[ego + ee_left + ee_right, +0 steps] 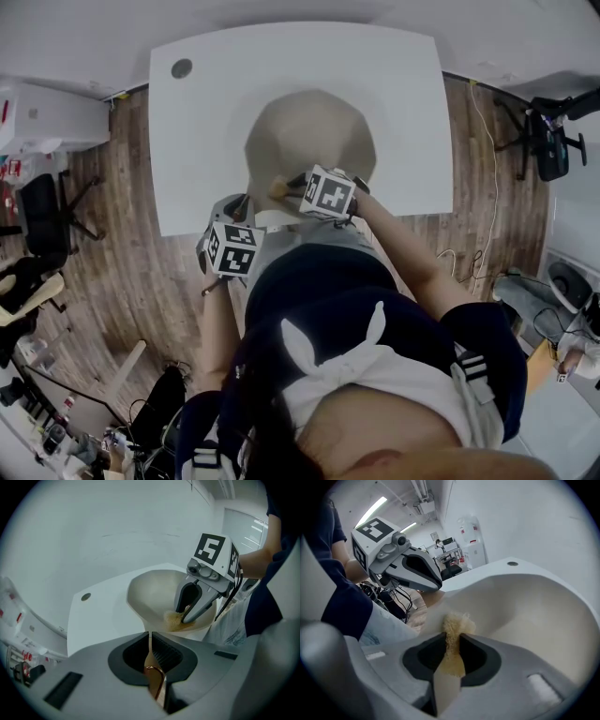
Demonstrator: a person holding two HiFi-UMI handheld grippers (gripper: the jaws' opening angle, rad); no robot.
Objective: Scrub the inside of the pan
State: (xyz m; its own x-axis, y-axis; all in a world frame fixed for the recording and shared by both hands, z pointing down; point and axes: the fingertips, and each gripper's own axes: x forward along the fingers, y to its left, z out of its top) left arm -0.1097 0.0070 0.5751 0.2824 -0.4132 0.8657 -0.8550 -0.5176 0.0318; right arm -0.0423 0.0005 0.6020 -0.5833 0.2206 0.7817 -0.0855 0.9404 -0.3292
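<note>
At the six o'clock edge of the white table (216, 112), as the head view shows it, sits the beige pan (309, 131). The left hand-held gripper (150, 641), at the pan's seven o'clock, is clamped on the handle (151, 663) of the pan. The right hand-held gripper (452, 641) reaches in from five o'clock. It pinches a yellowish scrubbing pad (457, 623), whose frayed end lies against the pan's inner wall near the six o'clock rim.

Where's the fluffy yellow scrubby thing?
The scrubber is pinched by the right gripper, its fluffy tip inside the cream pan on the white table, by the pan's rim nearest the person.
</note>
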